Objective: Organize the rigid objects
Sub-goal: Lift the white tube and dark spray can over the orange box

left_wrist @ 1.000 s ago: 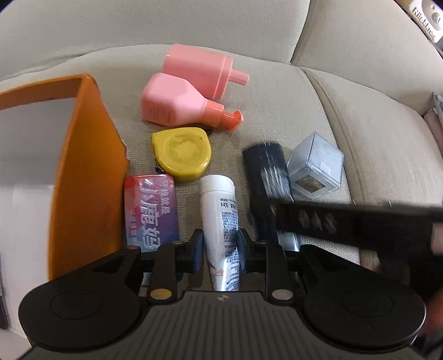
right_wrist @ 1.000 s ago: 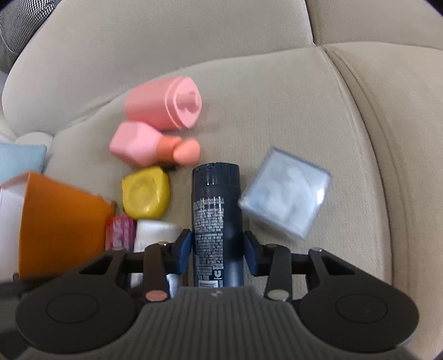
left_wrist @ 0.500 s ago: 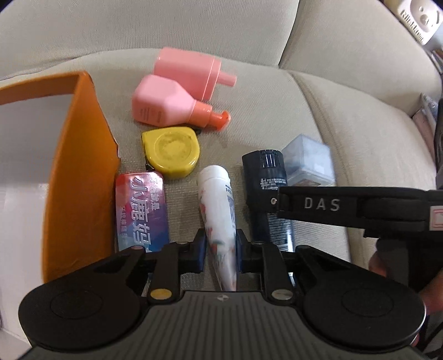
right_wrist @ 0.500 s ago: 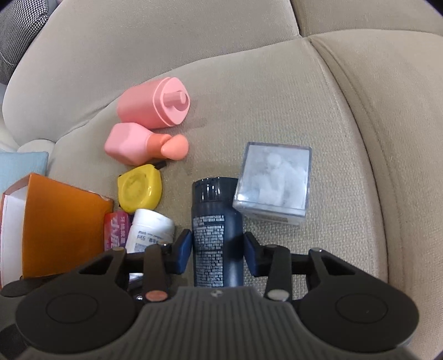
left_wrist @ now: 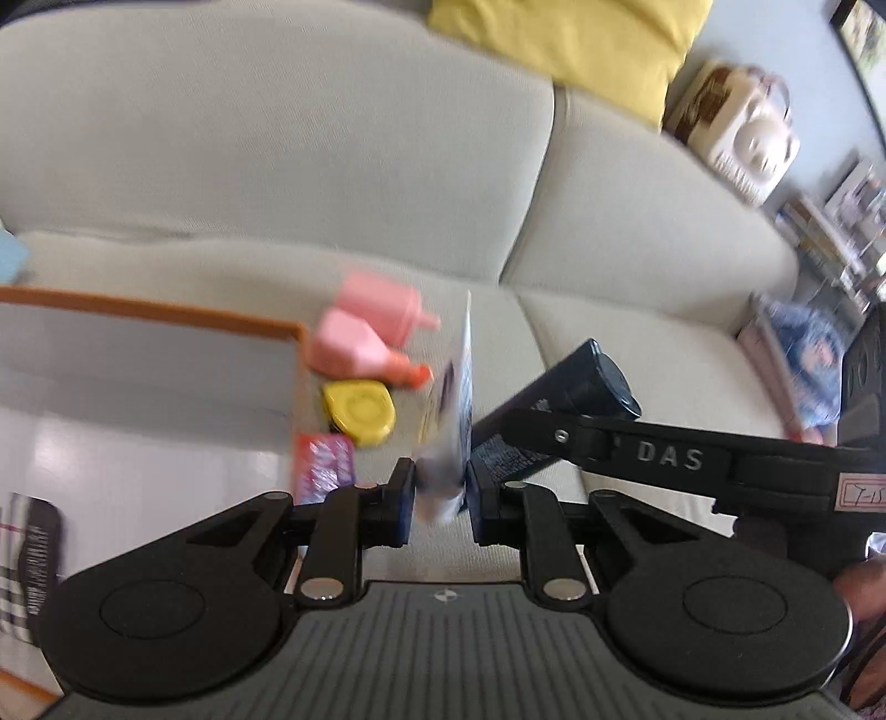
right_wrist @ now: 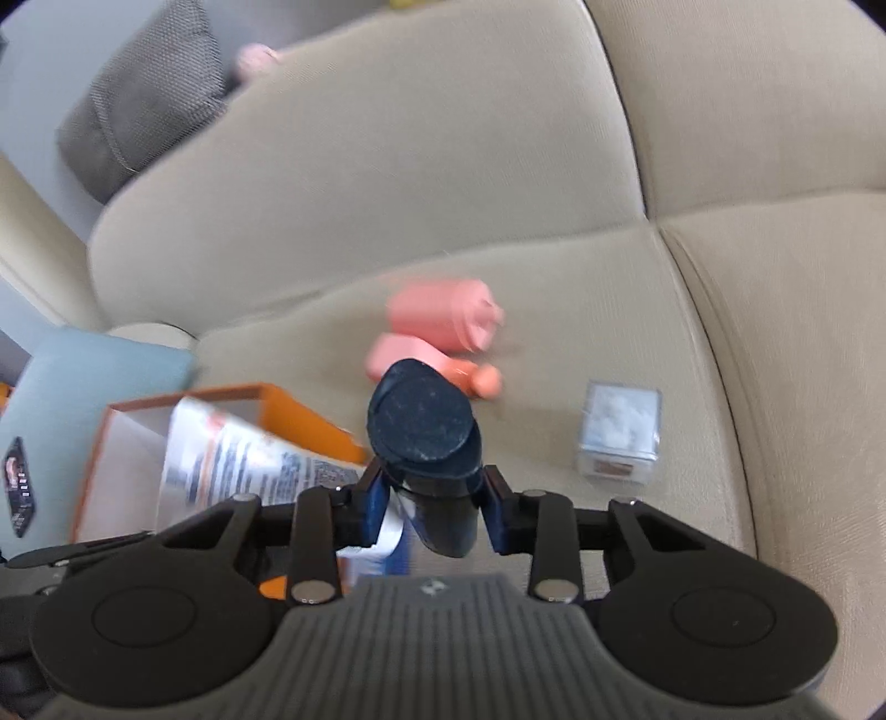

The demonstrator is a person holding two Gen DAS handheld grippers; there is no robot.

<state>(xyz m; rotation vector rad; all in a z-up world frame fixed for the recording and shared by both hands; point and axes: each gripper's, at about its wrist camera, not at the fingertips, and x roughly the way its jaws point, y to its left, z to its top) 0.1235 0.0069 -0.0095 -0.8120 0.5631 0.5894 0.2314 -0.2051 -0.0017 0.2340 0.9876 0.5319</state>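
Observation:
My left gripper [left_wrist: 440,493] is shut on a white tube [left_wrist: 451,410] and holds it up above the sofa seat; the tube also shows in the right wrist view [right_wrist: 243,454]. My right gripper [right_wrist: 432,498] is shut on a dark blue spray can [right_wrist: 426,443], lifted and tilted; the can shows in the left wrist view [left_wrist: 576,382]. The orange box [left_wrist: 166,327] stands open at the left, also in the right wrist view [right_wrist: 288,404]. Two pink bottles [left_wrist: 376,327], a yellow tape measure [left_wrist: 360,412] and a red tin [left_wrist: 324,465] lie beside it.
A clear cube box [right_wrist: 620,432] lies on the seat to the right. The pink bottles [right_wrist: 437,332] lie behind the can. A yellow cushion [left_wrist: 565,44] sits on the sofa back. A light blue cushion [right_wrist: 83,399] lies left of the box.
Both grippers have lifted off the seat: the left one raised the white tube, the right one raised the spray can. Both views now sit higher and are blurred by motion.

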